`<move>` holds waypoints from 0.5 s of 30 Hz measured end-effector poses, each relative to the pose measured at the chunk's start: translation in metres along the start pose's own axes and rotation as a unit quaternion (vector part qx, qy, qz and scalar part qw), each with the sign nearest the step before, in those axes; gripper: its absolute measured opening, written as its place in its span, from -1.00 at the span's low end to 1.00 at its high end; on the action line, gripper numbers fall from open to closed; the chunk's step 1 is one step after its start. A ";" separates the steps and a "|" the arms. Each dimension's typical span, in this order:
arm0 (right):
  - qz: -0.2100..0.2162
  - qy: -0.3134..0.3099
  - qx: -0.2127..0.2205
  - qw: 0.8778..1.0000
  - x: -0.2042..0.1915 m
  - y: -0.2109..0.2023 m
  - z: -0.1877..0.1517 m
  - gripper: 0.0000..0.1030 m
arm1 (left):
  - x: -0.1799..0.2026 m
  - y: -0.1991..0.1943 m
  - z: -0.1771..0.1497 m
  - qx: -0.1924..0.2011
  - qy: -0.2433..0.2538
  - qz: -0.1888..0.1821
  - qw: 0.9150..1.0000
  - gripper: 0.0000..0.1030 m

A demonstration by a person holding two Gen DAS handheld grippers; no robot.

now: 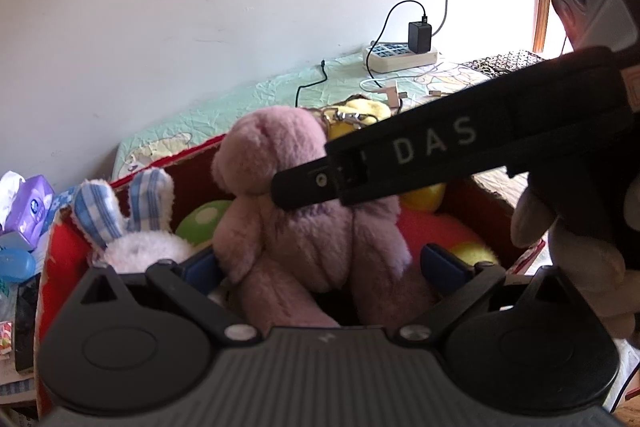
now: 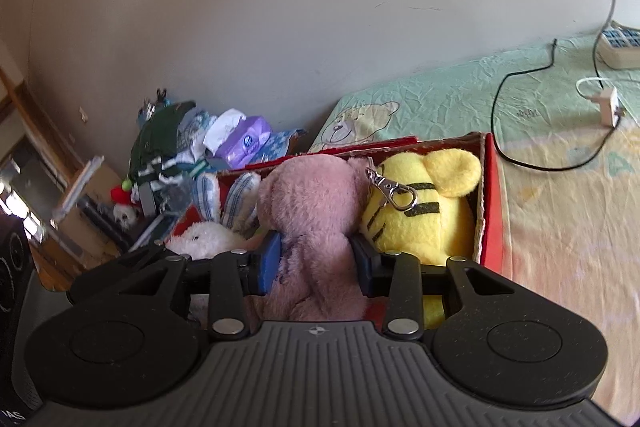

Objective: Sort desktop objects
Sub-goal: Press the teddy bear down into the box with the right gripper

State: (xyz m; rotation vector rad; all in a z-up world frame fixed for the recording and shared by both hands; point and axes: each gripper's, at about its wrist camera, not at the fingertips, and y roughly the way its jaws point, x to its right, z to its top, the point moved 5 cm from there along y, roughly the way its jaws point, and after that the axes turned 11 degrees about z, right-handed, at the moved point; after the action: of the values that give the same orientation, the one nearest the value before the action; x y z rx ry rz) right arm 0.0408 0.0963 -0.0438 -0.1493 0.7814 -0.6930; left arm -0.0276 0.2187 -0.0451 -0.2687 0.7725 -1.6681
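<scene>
Above red box (image 2: 490,203), right tool (image 2: 316,261) grips pink bear (image 2: 316,203).

The plush bear (image 2: 316,223) is dusty pink. Beside it, the tiger toy (image 2: 420,211) is bright yellow with black stripes. The rabbit toy (image 1: 132,227) is white, its ears blue-and-white checked. The box (image 2: 490,203) is red outside and brown cardboard inside. The bed sheet (image 2: 440,99) is pale mint green with a cartoon bear print. The tissue pack (image 2: 246,141) is purple. The pads (image 2: 269,259) of the black right gripper (image 2: 316,261) are blue.
</scene>
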 end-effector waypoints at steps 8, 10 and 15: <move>-0.016 -0.001 0.012 1.000 -0.007 -0.008 -0.005 -0.17 | -0.009 -0.011 -0.003 0.000 -0.013 -0.012 1.000 0.98; -0.025 0.000 0.013 1.000 -0.008 -0.008 -0.005 -0.17 | -0.009 -0.015 -0.005 0.000 -0.014 -0.013 1.000 0.98; -0.040 -0.011 0.015 0.999 -0.010 -0.005 -0.008 -0.16 | -0.010 -0.015 -0.006 0.003 -0.023 -0.019 1.000 0.98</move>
State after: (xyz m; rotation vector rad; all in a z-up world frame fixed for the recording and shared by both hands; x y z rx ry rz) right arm 0.0279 0.0997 -0.0416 -0.1605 0.7470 -0.7777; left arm -0.0400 0.2307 -0.0378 -0.3186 0.7325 -1.6933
